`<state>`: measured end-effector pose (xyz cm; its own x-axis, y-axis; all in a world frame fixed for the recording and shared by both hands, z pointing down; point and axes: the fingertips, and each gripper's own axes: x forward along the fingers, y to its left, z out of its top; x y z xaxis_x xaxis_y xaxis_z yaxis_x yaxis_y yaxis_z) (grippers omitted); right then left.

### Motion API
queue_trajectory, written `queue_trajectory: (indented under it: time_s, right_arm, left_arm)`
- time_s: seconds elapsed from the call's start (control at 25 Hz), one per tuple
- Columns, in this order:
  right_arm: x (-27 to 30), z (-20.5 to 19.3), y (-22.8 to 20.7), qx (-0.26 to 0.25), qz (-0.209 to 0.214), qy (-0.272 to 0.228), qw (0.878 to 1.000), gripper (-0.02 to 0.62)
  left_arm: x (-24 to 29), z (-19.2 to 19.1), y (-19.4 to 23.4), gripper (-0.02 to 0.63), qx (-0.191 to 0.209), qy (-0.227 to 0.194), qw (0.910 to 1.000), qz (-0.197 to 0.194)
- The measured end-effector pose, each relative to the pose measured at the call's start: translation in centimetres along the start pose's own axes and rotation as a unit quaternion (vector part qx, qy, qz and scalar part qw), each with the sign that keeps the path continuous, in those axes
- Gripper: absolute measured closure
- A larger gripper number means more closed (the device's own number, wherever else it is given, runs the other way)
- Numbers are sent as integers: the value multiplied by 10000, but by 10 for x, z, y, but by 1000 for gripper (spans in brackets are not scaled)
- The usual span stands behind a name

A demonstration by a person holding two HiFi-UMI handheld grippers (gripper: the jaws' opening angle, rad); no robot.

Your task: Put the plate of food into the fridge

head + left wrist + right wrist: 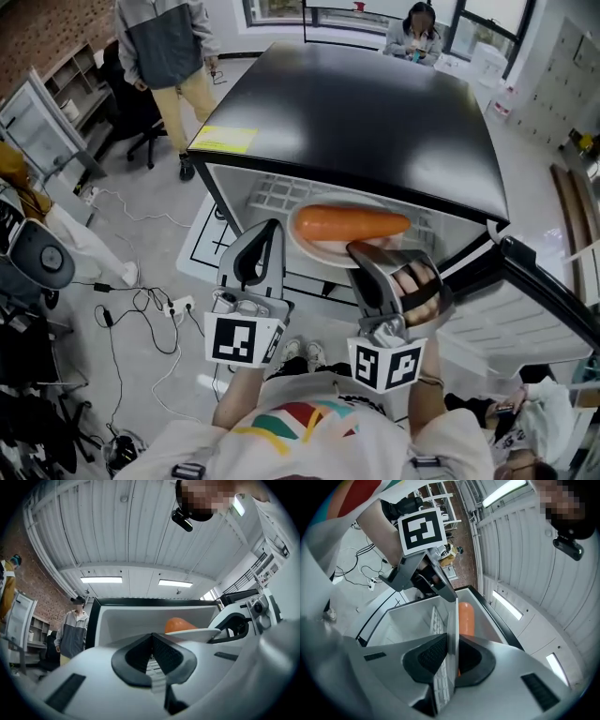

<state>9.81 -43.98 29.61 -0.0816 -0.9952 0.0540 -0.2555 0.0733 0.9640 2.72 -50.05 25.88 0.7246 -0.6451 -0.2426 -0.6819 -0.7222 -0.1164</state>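
A white plate (323, 251) bearing a long orange piece of food (352, 223) hangs at the mouth of the open fridge (347, 112), above a white wire shelf (272, 192). My right gripper (370, 255) is shut on the plate's near rim. In the right gripper view the plate (452, 620) stands edge-on between the pads, with the food (466, 618) beyond. My left gripper (267, 230) is by the plate's left edge. In its own view the left gripper (152, 639) has its jaws together and nothing between them, while the plate (197, 633) and food (180, 624) lie just to its right.
The fridge door (534, 291) stands open at the right. A person in a grey jacket (164, 47) stands at the far left and another sits behind the fridge (417, 33). Cables and a power strip (173, 307) lie on the floor at the left.
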Motion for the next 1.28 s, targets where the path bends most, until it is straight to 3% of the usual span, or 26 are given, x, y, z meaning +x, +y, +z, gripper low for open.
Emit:
queue_trajectory:
  time_s: [0.44,1.28]
  right_arm:
    - [31,-25,-13,13,-217,990,9949,555]
    - [96,-66,2,-127,714,1522,9857,551]
  left_arm:
    - [36,-13,11,600,-158,95,9965,-809]
    - [64,-33,15,600,-298,196,9901,-1359]
